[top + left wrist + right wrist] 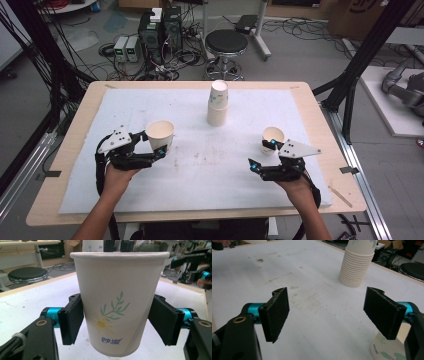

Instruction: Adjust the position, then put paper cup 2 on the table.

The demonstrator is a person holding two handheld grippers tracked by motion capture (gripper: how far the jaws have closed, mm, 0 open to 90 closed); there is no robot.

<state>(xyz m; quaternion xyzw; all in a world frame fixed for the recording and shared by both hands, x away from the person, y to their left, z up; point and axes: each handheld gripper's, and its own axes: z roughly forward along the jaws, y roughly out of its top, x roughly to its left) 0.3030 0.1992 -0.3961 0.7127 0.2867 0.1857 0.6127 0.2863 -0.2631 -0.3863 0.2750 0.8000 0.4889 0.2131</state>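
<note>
Work in hand: setting single white paper cups out on the white foam-covered table [125, 195] from a stack.
Stack: a nested stack of white paper cups with a flower print [218, 104] stands upright at the far middle of the table; in the right gripper view it stands far off, beyond the jaws.
Left cup: a white paper cup with a printed daisy and blue lettering [117, 302] stands upright at the near left, between the jaws of the left gripper [156, 144].
Left gripper: its pads flank the cup; the left pad touches the wall, while a thin gap seems to show at the right pad, so I cannot tell whether it grips or has let go.
Right cup: a second white paper cup [273, 138] stands at the near right, just beside the right gripper [262, 154].
Right gripper: jaws wide apart, nothing between them.
Done, as judged: two cups stand apart from the stack.
Left, as judged: freeing the left cup, then more cups from the stack.
</note>
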